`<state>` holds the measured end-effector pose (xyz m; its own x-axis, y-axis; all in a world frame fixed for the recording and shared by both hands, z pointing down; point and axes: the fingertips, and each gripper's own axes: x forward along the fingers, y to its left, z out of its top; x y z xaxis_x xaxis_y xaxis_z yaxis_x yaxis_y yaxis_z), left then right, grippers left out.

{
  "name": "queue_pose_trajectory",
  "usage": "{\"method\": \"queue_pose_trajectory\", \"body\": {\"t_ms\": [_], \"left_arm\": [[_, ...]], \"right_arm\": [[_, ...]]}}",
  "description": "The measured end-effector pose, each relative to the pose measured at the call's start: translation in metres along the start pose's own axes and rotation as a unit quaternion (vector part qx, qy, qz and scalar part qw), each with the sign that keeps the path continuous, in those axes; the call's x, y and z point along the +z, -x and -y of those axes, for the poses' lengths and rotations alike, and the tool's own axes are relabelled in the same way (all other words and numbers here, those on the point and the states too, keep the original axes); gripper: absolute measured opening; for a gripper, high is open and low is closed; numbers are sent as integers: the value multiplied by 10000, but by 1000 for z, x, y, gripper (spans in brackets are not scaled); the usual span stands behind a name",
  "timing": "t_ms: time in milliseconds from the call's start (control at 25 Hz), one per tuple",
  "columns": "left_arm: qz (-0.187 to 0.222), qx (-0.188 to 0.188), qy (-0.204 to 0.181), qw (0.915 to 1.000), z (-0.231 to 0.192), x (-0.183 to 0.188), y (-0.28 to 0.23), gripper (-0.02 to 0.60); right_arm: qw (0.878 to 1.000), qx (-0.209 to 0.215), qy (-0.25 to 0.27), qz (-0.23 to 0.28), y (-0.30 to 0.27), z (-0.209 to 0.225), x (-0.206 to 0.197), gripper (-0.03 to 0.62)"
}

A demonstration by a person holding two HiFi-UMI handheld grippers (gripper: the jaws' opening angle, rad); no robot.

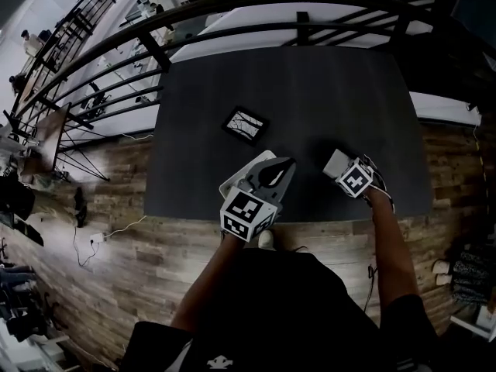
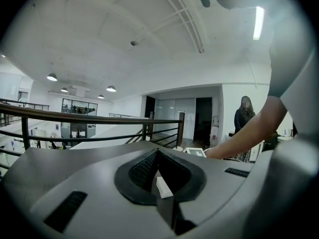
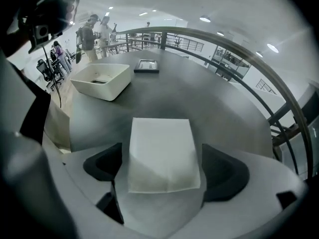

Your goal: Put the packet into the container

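A flat white packet (image 3: 162, 153) lies on the dark table (image 3: 209, 103), also seen near the table's front edge (image 1: 335, 163). My right gripper (image 3: 164, 169) (image 1: 339, 168) points steeply down over it. Its jaws stand wide open, one on each side of the packet. The white rectangular container (image 3: 99, 89) stands to the left, partly hidden in the head view (image 1: 235, 180) by my left gripper (image 1: 284, 164). That gripper (image 2: 158, 153) is shut, hovers about level over the container, and shows a thin white sliver at its jaw line.
A small black framed card (image 1: 245, 125) (image 3: 147, 65) lies mid-table beyond the container. A dark metal railing (image 1: 232, 18) curves round the table's far side. My right forearm (image 2: 249, 131) crosses the left gripper view. People (image 3: 89, 31) stand far off.
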<state>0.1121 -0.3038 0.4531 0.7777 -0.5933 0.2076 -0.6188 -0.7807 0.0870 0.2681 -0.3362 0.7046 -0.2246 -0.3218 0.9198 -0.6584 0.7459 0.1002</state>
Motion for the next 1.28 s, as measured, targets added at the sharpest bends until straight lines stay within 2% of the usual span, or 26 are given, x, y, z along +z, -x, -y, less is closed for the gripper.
{"method": "queue_pose_trajectory", "body": {"t_ms": [160,360,600,640,840,1040,1240,1280], "left_arm": [[124,76,94,9999,-7,-1,13,6],[471,-120,346,9982,-8,9,24,6],[827,-121,471,9954,-12,19,34,6],[867,-107,456,9951,-13,20,35,6],[859,-129,332,9957,-17,19,36,6],[1082,-554,252,9923,-8,25,39,6],[954,-1051,-42,9899,-1,26,30,9],[915,-1128,-96,9893,2,25,26,40]], "right_arm": [[9999,-28,-72,-69,-13,-3,-3,482],[9998,-176,-92,-77,-16,3,0,482],[9993,-344,17,-155,-19,5,-2,477],[9992,-378,13,-154,-19,6,-3,446],[9992,-360,-155,-96,-19,5,2,414],[9994,-269,-91,186,-4,-3,15,407],[9981,-183,206,559,30,-9,37,407],[9973,-158,300,653,40,-12,42,407]]}}
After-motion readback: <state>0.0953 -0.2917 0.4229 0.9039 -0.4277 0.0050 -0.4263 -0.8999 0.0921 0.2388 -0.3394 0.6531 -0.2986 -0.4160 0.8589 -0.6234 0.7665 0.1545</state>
